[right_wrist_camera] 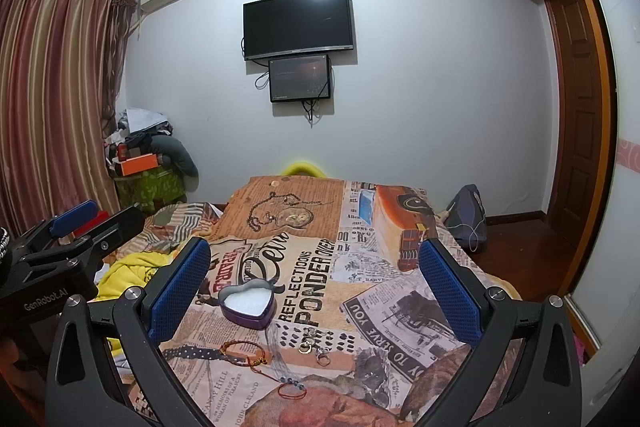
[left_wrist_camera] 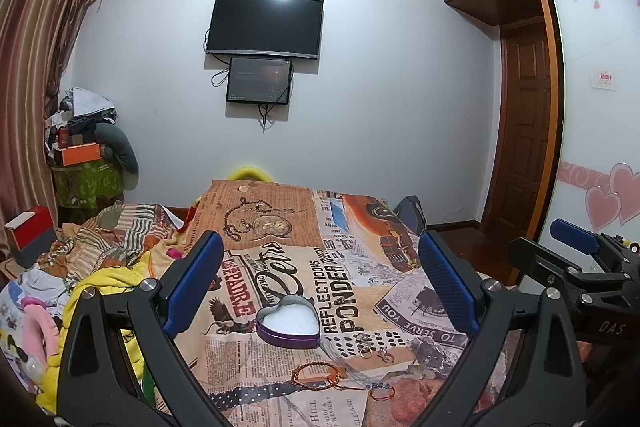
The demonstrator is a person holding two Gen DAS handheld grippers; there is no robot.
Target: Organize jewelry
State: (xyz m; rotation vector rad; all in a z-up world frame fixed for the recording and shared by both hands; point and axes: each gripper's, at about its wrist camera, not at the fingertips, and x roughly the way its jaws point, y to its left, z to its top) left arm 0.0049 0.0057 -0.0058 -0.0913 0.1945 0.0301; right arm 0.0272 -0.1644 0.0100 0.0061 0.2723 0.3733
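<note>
A purple heart-shaped tin point(left_wrist_camera: 289, 323) with white foam inside sits open on the newspaper-print cloth point(left_wrist_camera: 404, 303); it also shows in the right wrist view point(right_wrist_camera: 249, 304). Near it lie an orange braided bracelet point(left_wrist_camera: 318, 375) point(right_wrist_camera: 245, 351), a few rings point(left_wrist_camera: 374, 347) point(right_wrist_camera: 314, 345) and a thin red string bracelet with blue beads point(left_wrist_camera: 382, 391) point(right_wrist_camera: 292, 389). A dark bead necklace point(left_wrist_camera: 240, 221) point(right_wrist_camera: 264, 213) lies at the far end. My left gripper point(left_wrist_camera: 320, 267) and right gripper point(right_wrist_camera: 314, 267) are both open and empty, held above the cloth.
Yellow and patterned clothes point(left_wrist_camera: 92, 279) are piled left of the cloth. A red box point(left_wrist_camera: 30, 233) and a cluttered stack point(left_wrist_camera: 86, 155) stand by the curtain. A dark bag point(right_wrist_camera: 468, 215) lies on the floor at right, near a wooden door point(right_wrist_camera: 576, 131).
</note>
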